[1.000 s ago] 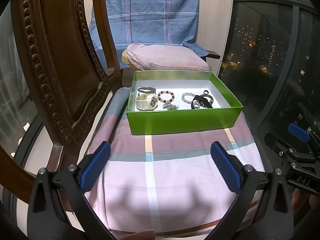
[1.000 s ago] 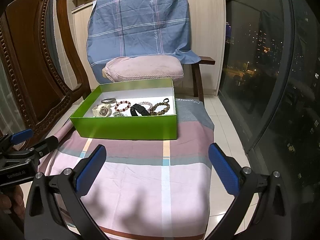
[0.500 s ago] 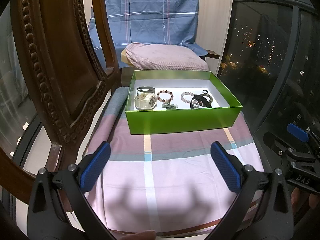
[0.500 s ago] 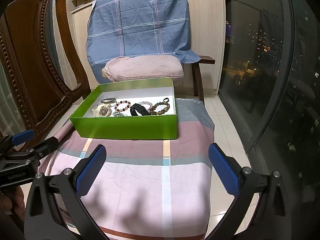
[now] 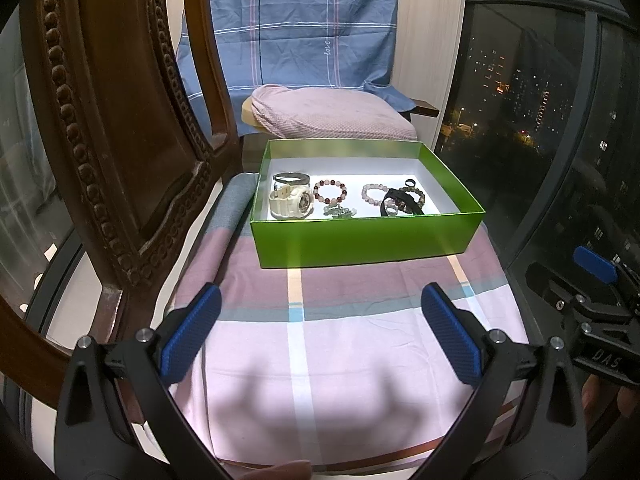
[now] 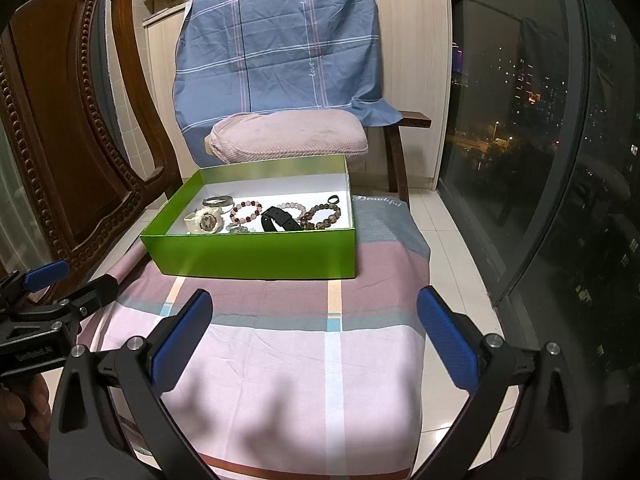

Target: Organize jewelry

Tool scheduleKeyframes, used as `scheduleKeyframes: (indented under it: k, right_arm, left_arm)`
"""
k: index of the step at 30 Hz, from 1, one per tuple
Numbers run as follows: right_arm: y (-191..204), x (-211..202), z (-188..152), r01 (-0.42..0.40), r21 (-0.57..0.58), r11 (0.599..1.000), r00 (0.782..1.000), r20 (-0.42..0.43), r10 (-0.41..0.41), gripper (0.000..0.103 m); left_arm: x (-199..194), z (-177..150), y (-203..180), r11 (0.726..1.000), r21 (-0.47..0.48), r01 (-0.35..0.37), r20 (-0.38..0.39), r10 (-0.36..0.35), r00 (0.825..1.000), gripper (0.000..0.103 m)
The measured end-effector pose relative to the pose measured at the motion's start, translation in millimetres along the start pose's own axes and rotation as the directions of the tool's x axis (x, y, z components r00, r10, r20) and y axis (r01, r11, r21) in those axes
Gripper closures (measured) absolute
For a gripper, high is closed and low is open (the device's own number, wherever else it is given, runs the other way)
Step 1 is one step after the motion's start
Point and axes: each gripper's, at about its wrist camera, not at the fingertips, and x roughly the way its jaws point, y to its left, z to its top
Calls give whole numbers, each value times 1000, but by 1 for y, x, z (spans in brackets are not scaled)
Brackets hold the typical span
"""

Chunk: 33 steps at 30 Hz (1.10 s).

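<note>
A green box (image 5: 360, 242) (image 6: 256, 254) with a white floor stands at the far end of a cloth-covered table. In it lie a white watch (image 5: 289, 202) (image 6: 205, 219), a metal bangle (image 5: 291, 178), a red and pink bead bracelet (image 5: 330, 192) (image 6: 246, 210), a pale pink bead bracelet (image 5: 374, 194), a black band (image 5: 400, 204) (image 6: 280, 218), a brown bead bracelet (image 6: 322, 216) and a small green piece (image 5: 340, 212). My left gripper (image 5: 320, 332) is open and empty, well short of the box. My right gripper (image 6: 314, 328) is open and empty too.
A striped pink cloth (image 5: 340, 340) covers the table. A carved wooden chair back (image 5: 112, 120) (image 6: 60, 128) stands close on the left. A pink cushion (image 6: 288, 138) and a blue plaid cloth (image 6: 280, 52) are behind the box. A dark window (image 6: 540, 120) runs along the right.
The left gripper has drifted slightly, so the box sits a little higher in its view. The right view is almost the same. Both stay open.
</note>
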Motion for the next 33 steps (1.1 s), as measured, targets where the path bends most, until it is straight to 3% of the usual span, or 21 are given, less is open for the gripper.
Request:
scheduleKeyframes:
  k: [33]
  right_arm:
    - [2,3,-1,-3,-2,1000,1000,0,3,3]
  left_arm:
    - [1,0,2,1000,4,10,-1,-10,1000,4]
